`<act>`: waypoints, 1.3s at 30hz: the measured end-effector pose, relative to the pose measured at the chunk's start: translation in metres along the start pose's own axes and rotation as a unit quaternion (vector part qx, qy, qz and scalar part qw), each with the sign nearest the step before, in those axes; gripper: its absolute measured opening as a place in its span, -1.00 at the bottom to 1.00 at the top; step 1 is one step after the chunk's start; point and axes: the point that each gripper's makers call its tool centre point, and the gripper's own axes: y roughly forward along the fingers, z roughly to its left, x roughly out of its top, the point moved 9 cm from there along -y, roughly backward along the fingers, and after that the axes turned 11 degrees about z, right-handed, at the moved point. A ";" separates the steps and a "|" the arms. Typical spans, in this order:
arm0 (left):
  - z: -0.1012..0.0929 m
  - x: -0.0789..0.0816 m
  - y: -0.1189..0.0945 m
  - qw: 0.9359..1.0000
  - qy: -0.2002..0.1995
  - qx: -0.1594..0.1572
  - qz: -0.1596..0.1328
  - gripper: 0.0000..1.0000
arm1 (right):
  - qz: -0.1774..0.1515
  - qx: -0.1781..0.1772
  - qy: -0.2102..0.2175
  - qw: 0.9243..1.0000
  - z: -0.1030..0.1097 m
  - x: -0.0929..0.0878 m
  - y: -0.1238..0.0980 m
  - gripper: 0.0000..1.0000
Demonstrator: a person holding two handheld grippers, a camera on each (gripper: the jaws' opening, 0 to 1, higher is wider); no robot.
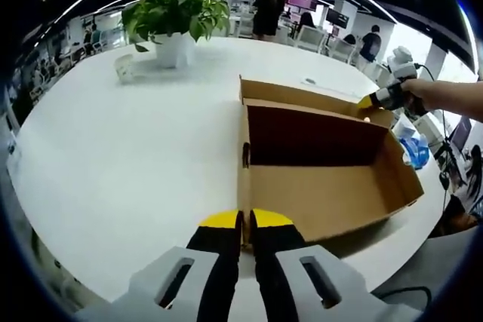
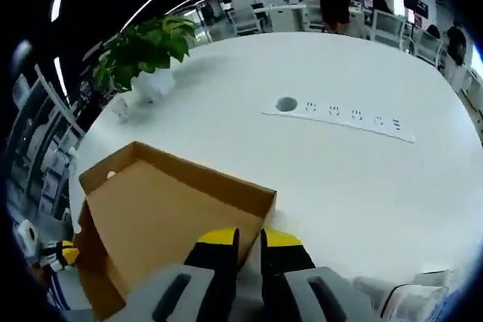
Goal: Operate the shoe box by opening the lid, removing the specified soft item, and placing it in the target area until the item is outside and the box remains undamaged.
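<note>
Fingers of the left gripper [image 1: 247, 225], black with yellow tips, stand nearly together and pinch the near wall of the shoe box [image 1: 324, 194] at its corner edge. Left gripper view: box is brown cardboard, open at the top, resting on the white table [image 1: 136, 156] close to the table's near edge; its interior looks bare, with the far inner wall in dark shadow. The right gripper [image 1: 375, 100] enters from the right, held by a person's hand, its yellow tip at the top edge of the box's far wall. A potted plant [image 1: 175, 14] in a white pot stands well apart at the far side of the table. Right gripper view: the right gripper [image 2: 250, 243] has its fingers close together, straddling the box wall at its rim, so they appear to pinch the shoe box [image 2: 158, 216]. The left gripper [image 2: 59, 254] shows small at the box's opposite end. A white strip of sockets [image 2: 339, 117] lies flush in the table [image 2: 362, 186] beyond the box, and the potted plant [image 2: 143, 50] sits farther off. People and desks fill the background.
</note>
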 end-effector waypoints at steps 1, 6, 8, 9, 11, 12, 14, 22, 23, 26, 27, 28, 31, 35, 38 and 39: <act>0.000 0.000 0.000 1.000 -0.001 0.000 -0.001 -0.96 | 0.000 -0.001 0.002 1.000 -0.001 0.001 0.000 -0.92; 0.003 0.001 0.003 1.000 -0.012 -0.002 0.000 -0.96 | -0.010 -0.007 -0.001 1.000 0.000 0.002 -0.001 -0.96; 0.003 0.002 0.004 1.000 -0.012 -0.002 0.001 -0.96 | -0.016 -0.004 0.006 1.000 -0.001 0.002 -0.002 -0.97; 0.003 0.002 0.003 1.000 -0.012 -0.002 0.001 -0.96 | -0.017 -0.004 0.006 1.000 -0.001 0.003 -0.003 -0.98; 0.001 0.001 0.002 1.000 -0.015 -0.004 0.003 -0.96 | -0.019 -0.004 0.002 1.000 0.001 0.003 -0.005 -0.98; 0.000 0.001 0.000 1.000 -0.019 -0.006 0.003 -0.96 | -0.019 -0.004 0.000 1.000 0.001 0.003 -0.006 -0.99; 0.000 0.001 0.001 1.000 -0.020 -0.007 0.004 -0.96 | -0.022 -0.004 -0.009 1.000 0.001 0.004 -0.008 -0.99; -0.002 0.001 -0.001 1.000 -0.022 -0.007 0.007 -0.96 | -0.034 0.000 -0.019 0.999 0.004 0.004 -0.017 -1.00; -0.002 0.001 -0.001 1.000 -0.022 -0.007 0.007 -0.96 | -0.036 0.000 -0.020 0.999 0.005 0.004 -0.018 -1.00; -0.004 0.001 -0.002 1.000 -0.024 -0.007 0.007 -0.96 | -0.047 -0.002 -0.029 0.998 0.006 0.004 -0.022 -1.00; -0.004 0.001 -0.002 1.000 -0.023 -0.006 0.008 -0.96 | -0.049 -0.002 -0.030 0.998 0.007 0.002 -0.023 -1.00; -0.004 0.000 -0.003 1.000 -0.022 -0.006 0.008 -0.96 | -0.053 -0.002 -0.033 0.998 0.008 0.002 -0.025 -1.00; -0.005 0.000 -0.004 1.000 -0.023 -0.007 0.008 -0.96 | -0.066 -0.001 -0.036 0.997 0.009 0.001 -0.028 -1.00; -0.006 0.000 -0.005 1.000 -0.024 -0.007 0.007 -0.96 | -0.083 0.000 -0.037 0.996 0.010 0.002 -0.033 -1.00; -0.006 0.000 -0.005 1.000 -0.026 -0.008 0.007 -0.96 | -0.091 0.000 -0.044 0.995 0.011 0.001 -0.036 -1.00; -0.007 0.000 -0.005 1.000 -0.026 -0.008 0.007 -0.96 | -0.095 0.001 -0.044 0.994 0.012 0.001 -0.038 -1.00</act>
